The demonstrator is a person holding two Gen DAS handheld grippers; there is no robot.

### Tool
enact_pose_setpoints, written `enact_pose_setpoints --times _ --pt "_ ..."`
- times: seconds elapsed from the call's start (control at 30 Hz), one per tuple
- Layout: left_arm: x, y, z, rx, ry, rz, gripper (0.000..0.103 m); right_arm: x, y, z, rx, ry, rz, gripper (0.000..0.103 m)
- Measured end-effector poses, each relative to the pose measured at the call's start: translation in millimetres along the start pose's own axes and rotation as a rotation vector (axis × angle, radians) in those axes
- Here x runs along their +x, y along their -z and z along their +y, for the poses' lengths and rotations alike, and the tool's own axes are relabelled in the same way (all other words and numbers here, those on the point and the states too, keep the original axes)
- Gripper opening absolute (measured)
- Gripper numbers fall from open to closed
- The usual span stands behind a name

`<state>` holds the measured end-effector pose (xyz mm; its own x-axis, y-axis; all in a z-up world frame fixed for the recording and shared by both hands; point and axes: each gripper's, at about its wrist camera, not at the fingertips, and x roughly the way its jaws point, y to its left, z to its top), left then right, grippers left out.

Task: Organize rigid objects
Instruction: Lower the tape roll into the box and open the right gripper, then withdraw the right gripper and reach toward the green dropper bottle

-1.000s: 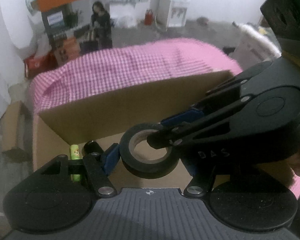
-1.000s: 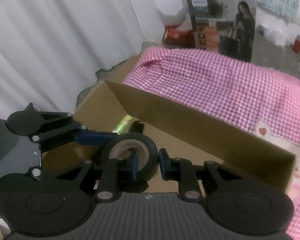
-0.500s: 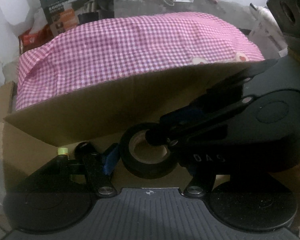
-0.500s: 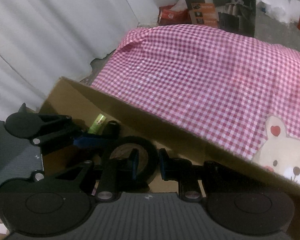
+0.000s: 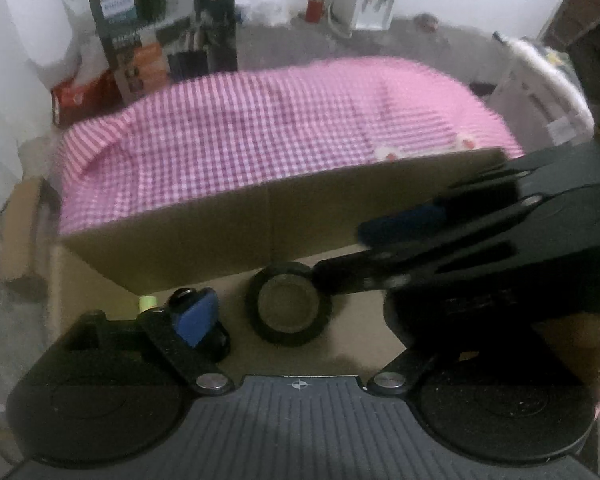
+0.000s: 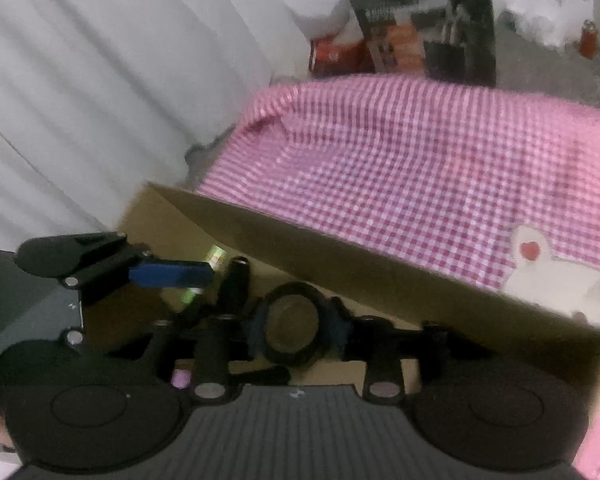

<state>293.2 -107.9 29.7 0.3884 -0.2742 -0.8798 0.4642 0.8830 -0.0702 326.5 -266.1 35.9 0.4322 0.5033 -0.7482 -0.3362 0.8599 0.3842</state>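
1. Within the left wrist view, the black tape roll [image 5: 289, 309] is seen lying flat on the floor of the cardboard box [image 5: 260, 232], at 12 o'clock from the left gripper [image 5: 296, 320]. The jaws are spread wide and nothing is held. The right gripper's dark linkage [image 5: 480, 248] enters from 3 o'clock, its tip at the roll's rim.
2. At 10 o'clock of the roll, a green cylinder [image 5: 148, 302] and a dark cylinder [image 5: 184, 294] are seen against the box wall.
3. Within the right wrist view, the right gripper [image 6: 296, 330] is seen with its blue pads either side of the roll [image 6: 294, 322]; whether contact is kept cannot be told.
4. Progress is judged as advanced: three items are boxed. Remaining items are not shown.
5. Materials: matte corrugated card, smooth ring-shaped tape, pink gingham cloth [image 6: 420, 168].
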Motion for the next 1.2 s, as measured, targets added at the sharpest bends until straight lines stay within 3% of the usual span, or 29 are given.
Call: enact_pose_setpoints --times 0.03,0.3,0.53,0.67,0.8,1.0,1.2 --pt "-11.9 4.2 -1.9 0.007 -0.007 -0.027 0.093 -14.8 5.0 4.3 -0.003 -0.002 -0.031 0.054" --pt "-108.2 61.5 -18.1 0.035 0.039 -0.246 0.1 -139.5 76.1 47.1 -0.017 -0.058 -0.272 0.063" --pt "-141.7 137.1 -54.6 0.088 0.089 -0.381 0.103 -209.5 171.4 82.0 0.003 -0.12 -0.427 0.069" --pt "-125.9 175.6 -77.2 0.114 0.102 -0.395 0.103 -211.4 219.1 89.0 0.048 -0.128 -0.465 0.069" --pt "-96.4 198.6 -99.8 0.152 0.104 -0.388 0.103 -197.0 251.1 89.4 0.083 -0.07 -0.487 0.069" --pt "-61.7 209.0 -126.3 0.252 0.05 -0.38 0.102 -152.5 257.9 80.1 0.125 0.007 -0.407 0.066" --pt "-43.4 207.5 -141.0 0.332 0.012 -0.408 0.094 -125.6 258.7 76.8 0.107 0.062 -0.349 0.053"
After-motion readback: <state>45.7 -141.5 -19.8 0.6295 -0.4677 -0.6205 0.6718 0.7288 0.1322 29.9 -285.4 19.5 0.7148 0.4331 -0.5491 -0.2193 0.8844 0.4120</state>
